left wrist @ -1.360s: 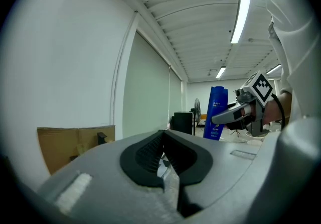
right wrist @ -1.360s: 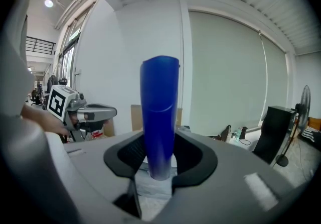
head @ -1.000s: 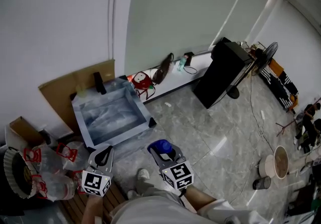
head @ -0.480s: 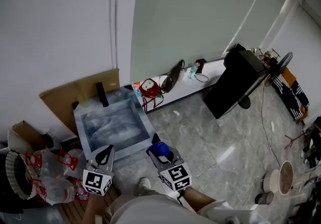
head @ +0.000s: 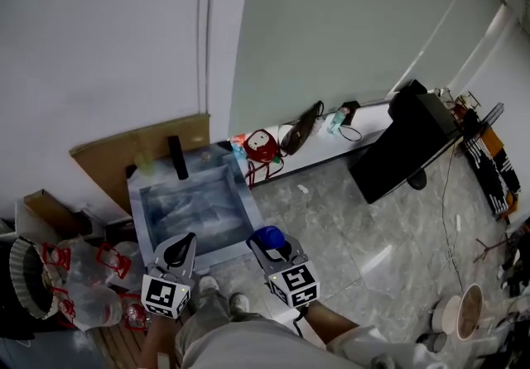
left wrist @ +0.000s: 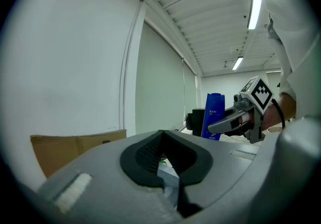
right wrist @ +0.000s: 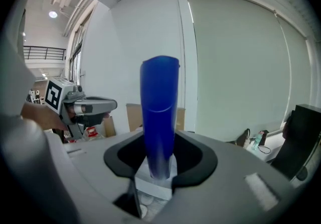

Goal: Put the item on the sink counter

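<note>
A tall blue bottle [head: 269, 237] stands upright between the jaws of my right gripper [head: 265, 249], which is shut on it. In the right gripper view the bottle [right wrist: 159, 112] rises straight up from the jaws of that gripper [right wrist: 155, 170]. The steel sink [head: 137, 203] with a black faucet [head: 175, 157] lies just beyond both grippers, low against the wall. My left gripper [head: 178, 252] hangs by the sink's near edge, its jaws together with nothing between them. In the left gripper view the bottle [left wrist: 213, 116] shows off to the right.
A cardboard sheet [head: 112, 148] leans on the wall behind the sink. Clear jugs with red handles [head: 79, 276] crowd the left. A red item [head: 263, 145] and a bag sit right of the sink. Farther right are a black box [head: 406, 148] and a bowl on the floor [head: 464, 311].
Both grippers have come closer to the sink, which now lies right ahead of them. The blue bottle stays in the right gripper; the left stays shut and empty.
</note>
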The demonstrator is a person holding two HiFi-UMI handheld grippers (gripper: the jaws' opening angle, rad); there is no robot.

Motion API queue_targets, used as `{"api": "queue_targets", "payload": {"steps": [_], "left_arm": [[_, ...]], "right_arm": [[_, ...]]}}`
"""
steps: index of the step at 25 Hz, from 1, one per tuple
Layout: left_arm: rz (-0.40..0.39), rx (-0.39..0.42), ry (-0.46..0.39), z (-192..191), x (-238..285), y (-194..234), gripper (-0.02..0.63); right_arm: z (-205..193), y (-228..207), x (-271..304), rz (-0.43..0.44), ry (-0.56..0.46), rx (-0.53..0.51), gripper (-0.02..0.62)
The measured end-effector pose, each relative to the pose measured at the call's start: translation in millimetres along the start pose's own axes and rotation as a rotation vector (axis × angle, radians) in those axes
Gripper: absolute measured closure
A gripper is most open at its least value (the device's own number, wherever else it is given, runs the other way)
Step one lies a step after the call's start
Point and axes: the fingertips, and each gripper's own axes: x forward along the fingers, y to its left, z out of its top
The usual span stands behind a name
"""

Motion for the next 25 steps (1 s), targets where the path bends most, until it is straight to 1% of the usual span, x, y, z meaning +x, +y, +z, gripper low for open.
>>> {"api": "queue_targets", "payload": {"steps": [6, 12, 19, 22, 25], "left_arm": [[-0.005, -0.021, 0.010, -5.2, 22.9, 29.1, 0.601], [-0.035, -0.030, 0.006, -5.3, 52.6, 66.7, 0.600], [-0.082, -0.025, 0.010, -6.9, 89.7, 105.6, 0.601], [-0.078, -0.042, 0.026, -12.1, 103.0, 114.7, 0.600], [-0.062, -0.049, 0.033, -14.8, 119.6, 124.7, 0.600]], "right_arm": [[5.8, -15.3, 36.9, -0.007, 0.023, 0.004, 0.443], [18.1, -38.1, 86.4, -0.044, 0.040, -0.003, 0.443], [40.6, -64.7, 145.6, -0.090, 0.032, -0.012, 0.443], [45.5, -74.5, 163.6, -0.089, 0.041, -0.006, 0.443], [46.4, -86.2, 183.6, -0.071, 0.048, -0.005, 0.443]]}}
